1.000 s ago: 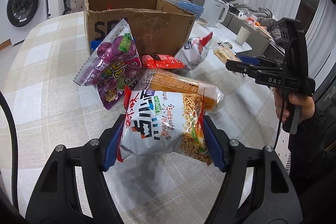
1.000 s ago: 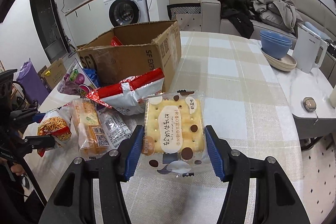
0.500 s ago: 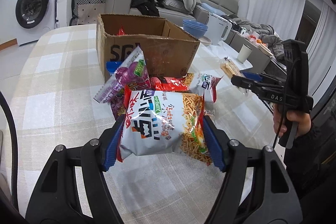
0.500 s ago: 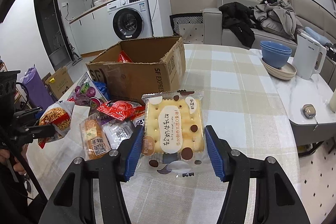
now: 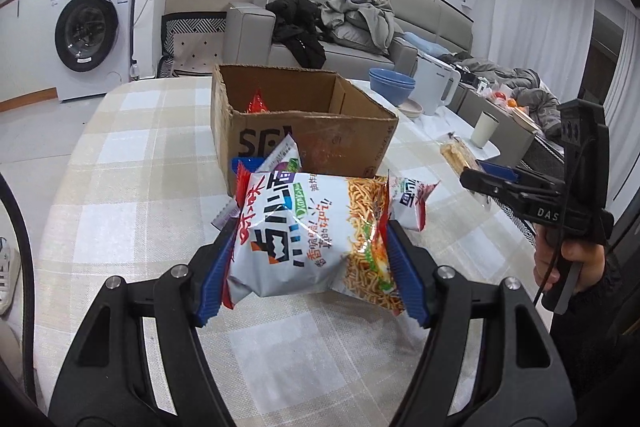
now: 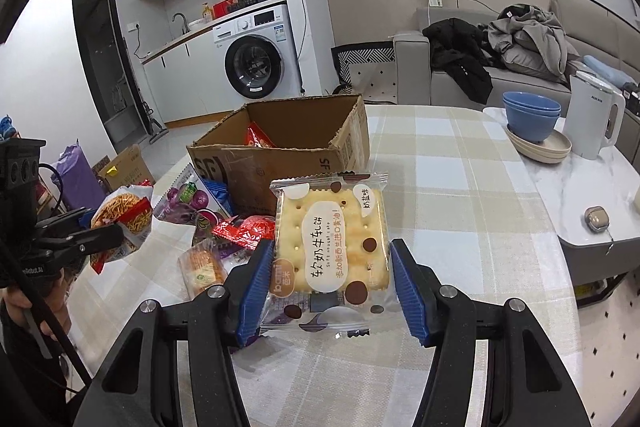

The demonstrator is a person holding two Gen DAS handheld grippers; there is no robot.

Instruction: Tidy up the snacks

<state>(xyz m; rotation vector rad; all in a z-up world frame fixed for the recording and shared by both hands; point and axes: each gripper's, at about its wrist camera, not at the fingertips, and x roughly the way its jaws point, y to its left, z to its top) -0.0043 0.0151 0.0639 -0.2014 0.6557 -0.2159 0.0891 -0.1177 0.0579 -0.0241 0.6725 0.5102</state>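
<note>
We are mid-carry, both packets lifted clear of the desk [image 6: 460,163]: our left tongs [image 5: 310,247] pinch the noodle-snack bag [image 5: 312,231], our right tongs [image 6: 330,269] pinch the cracker packet [image 6: 332,247], and the one cardboard box [image 5: 304,131] stands just ahead. Next, we judge, each goes over the rim and gets released inside. We count about five loose packets lying before the box, one red packet inside.

- right gripper [image 6: 332,277] has its blue pads clamped on a cracker pack [image 6: 332,247], held up off the checked tablecloth [image 6: 460,195]
- open cardboard box [image 6: 280,163] right behind, red packet [image 6: 258,139] inside
- loose snacks [image 6: 224,227] piled left of it
- left gripper [image 6: 100,227] at far left, looks like it's pinching a noodle bag [image 6: 124,213]
</note>
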